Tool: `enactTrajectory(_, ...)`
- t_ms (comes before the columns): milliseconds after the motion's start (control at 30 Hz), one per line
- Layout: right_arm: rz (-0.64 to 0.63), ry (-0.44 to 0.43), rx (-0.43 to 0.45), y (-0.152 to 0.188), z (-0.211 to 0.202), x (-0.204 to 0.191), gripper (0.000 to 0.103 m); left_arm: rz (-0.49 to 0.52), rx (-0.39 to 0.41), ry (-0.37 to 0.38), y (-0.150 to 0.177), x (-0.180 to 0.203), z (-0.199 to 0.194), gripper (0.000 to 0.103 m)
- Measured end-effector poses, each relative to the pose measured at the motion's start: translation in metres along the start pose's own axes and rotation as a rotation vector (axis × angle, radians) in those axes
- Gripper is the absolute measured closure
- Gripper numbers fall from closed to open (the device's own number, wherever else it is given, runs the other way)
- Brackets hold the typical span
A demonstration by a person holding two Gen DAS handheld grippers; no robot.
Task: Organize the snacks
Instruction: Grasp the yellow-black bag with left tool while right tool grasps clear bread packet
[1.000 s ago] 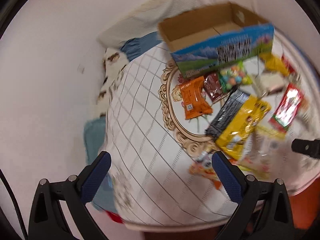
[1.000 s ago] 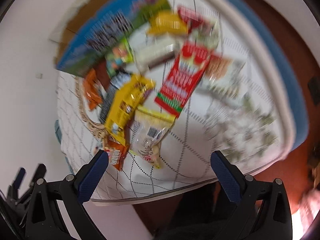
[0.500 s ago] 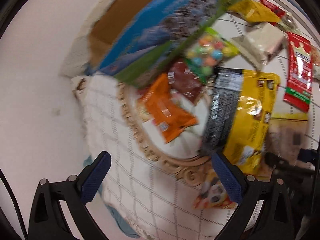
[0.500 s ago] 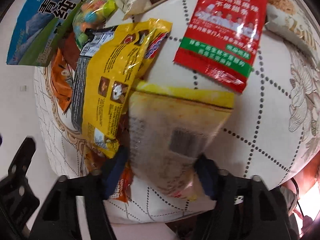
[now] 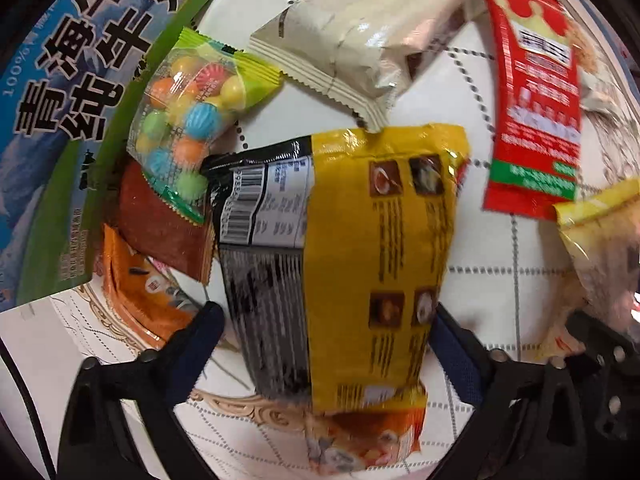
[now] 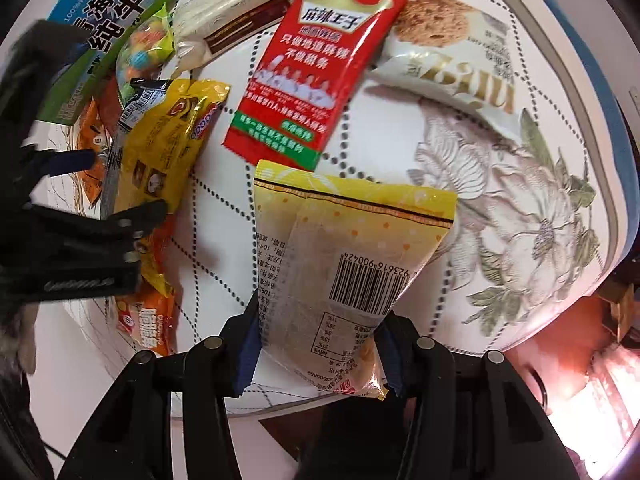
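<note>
Since the earlier frames both grippers have been brought down onto the snack pile. The right gripper (image 6: 318, 350) is now closed on the pale yellow packet (image 6: 344, 256), its jaws having just been narrowing until the pads press the packet's lower end, apparently so it can be carried off. The left gripper (image 5: 324, 344) is set astride the yellow-and-black bag (image 5: 340, 264), its jaws just closing but not yet pressing. The blue-and-green carton (image 5: 60, 128), presumably the destination, is seen just beside the pile.
</note>
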State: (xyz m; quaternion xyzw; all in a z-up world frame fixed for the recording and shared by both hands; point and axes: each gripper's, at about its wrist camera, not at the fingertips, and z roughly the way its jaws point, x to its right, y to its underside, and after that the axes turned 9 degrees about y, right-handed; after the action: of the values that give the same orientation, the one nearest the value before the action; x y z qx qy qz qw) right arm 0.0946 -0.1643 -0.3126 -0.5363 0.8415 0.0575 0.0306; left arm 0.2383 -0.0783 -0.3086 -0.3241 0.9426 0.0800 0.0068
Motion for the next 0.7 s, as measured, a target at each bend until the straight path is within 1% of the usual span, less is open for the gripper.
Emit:
enactTrajectory(67, -0.017, -0.003, -0.005, 0.000, -0.006, 0.002, 0.050, -0.047, 0.013, -0.007, -0.003, -0.001, 0.001, 0.020)
enactTrajectory(100, -0.029, -0.005, -0.008, -0.004, -0.010, 0.010, 0.050, -0.072, 0.020, 0.004, -0.003, -0.003, 0.000, 0.022)
enactTrajectory(133, -0.044, -0.005, -0.008, -0.005, -0.013, 0.009, 0.050, -0.107, 0.029, 0.018, -0.002, -0.006, -0.002, 0.022)
enactTrajectory(200, -0.077, -0.002, -0.002, -0.005, -0.022, 0.011, 0.050, -0.234, 0.029, 0.057, 0.003, -0.021, -0.010, 0.026)
enactTrajectory(233, -0.098, -0.001, 0.003, -0.006, -0.027, 0.010, 0.050, -0.299, 0.026, 0.084, 0.007, -0.025, -0.014, 0.026)
enactTrajectory(267, -0.115, 0.003, 0.008, -0.007, -0.032, 0.007, 0.050, -0.398, 0.028, 0.127, 0.012, -0.031, -0.018, 0.026)
enactTrajectory(300, -0.138, 0.014, 0.018, -0.007, -0.037, 0.006, 0.051, -0.467, 0.033, 0.166, 0.016, -0.035, -0.019, 0.026)
enactTrajectory(333, -0.159, 0.026, 0.030, -0.011, -0.041, 0.006, 0.051, -0.560, 0.041, 0.223, 0.022, -0.040, -0.021, 0.026)
enactTrajectory(367, -0.182, 0.042, 0.046, -0.013, -0.047, 0.005, 0.051, -0.630, 0.050, 0.266, 0.028, -0.042, -0.020, 0.026)
enactTrajectory(433, -0.212, 0.072, 0.082, -0.025, -0.056, 0.003, 0.051, -0.735, 0.051, 0.345, 0.035, -0.042, -0.013, 0.026)
enactTrajectory(467, -0.233, 0.085, 0.100, -0.030, -0.059, 0.002, 0.051, -0.758, 0.049, 0.371, 0.036, -0.040, -0.008, 0.026)
enactTrajectory(500, -0.249, 0.095, 0.104, -0.037, -0.058, 0.003, 0.051, -0.771, 0.057, 0.375, 0.036, -0.038, -0.004, 0.024)
enactTrajectory(533, -0.260, 0.101, 0.107, -0.046, -0.053, 0.006, 0.050, -0.772, 0.070, 0.357, 0.035, -0.035, 0.000, 0.022)
enactTrajectory(567, -0.262, 0.098, 0.112, -0.052, -0.051, 0.009, 0.049, -0.758, 0.079, 0.343, 0.033, -0.032, 0.002, 0.018)
enactTrajectory(600, -0.269, 0.102, 0.117, -0.058, -0.048, 0.014, 0.044, -0.726, 0.087, 0.330, 0.029, -0.028, 0.006, 0.017)
enactTrajectory(633, -0.268, 0.111, 0.118, -0.060, -0.047, 0.018, 0.036, -0.709, 0.087, 0.325, 0.027, -0.021, 0.014, 0.017)
enactTrajectory(667, -0.251, 0.117, 0.117, -0.062, -0.046, 0.020, 0.033, -0.693, 0.088, 0.321, 0.022, -0.017, 0.018, 0.016)
enactTrajectory(700, -0.225, 0.103, 0.112, -0.063, -0.047, 0.027, 0.033, -0.691, 0.093, 0.321, 0.021, -0.015, 0.021, 0.016)
